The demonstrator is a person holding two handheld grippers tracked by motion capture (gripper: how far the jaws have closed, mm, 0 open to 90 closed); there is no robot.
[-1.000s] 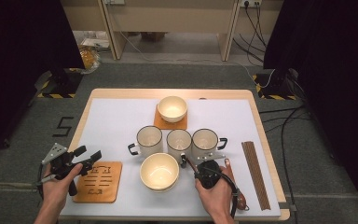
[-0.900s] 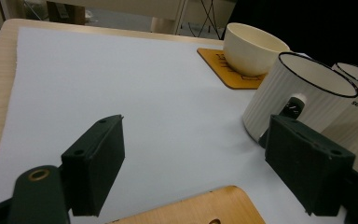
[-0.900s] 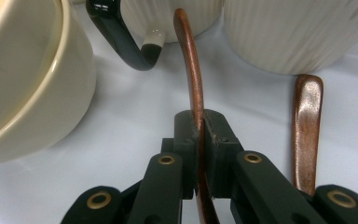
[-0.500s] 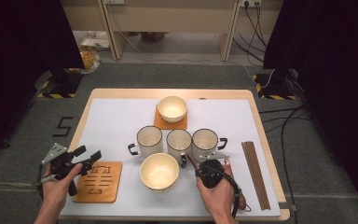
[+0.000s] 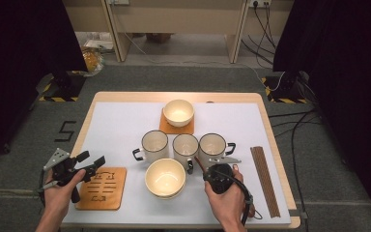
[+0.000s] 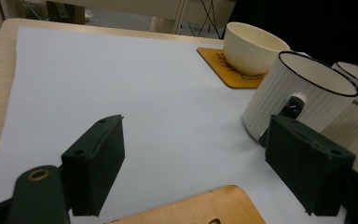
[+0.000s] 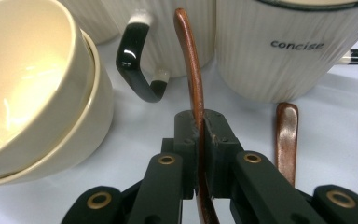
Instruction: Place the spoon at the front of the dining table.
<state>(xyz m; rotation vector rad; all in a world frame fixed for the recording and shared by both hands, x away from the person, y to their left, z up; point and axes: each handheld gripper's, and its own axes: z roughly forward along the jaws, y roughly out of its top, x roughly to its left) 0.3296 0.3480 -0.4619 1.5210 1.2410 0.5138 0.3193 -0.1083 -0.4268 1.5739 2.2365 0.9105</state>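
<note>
My right gripper (image 7: pixel 199 126) is shut on the handle of a copper-brown spoon (image 7: pixel 189 65), which curves up toward the mugs. In the high view the right gripper (image 5: pixel 207 170) sits just in front of the middle mug (image 5: pixel 185 145) and the right mug (image 5: pixel 212 144), right of the stacked cream bowls (image 5: pixel 164 178). My left gripper (image 5: pixel 89 159) hovers open over the near-left wooden coaster (image 5: pixel 101 188). Nothing lies between the jaws of the left gripper (image 6: pixel 191 172), which face the left mug (image 6: pixel 303 98).
A cream bowl (image 5: pixel 178 112) rests on a second coaster at the back. Two more brown spoons (image 7: pixel 286 135) lie right of my right gripper. A bundle of brown chopsticks (image 5: pixel 263 179) lies along the mat's right edge. The mugs are white, ribbed and black-rimmed.
The right gripper has edged slightly to the right with the spoon in its jaws. The left gripper has stayed where it was.
</note>
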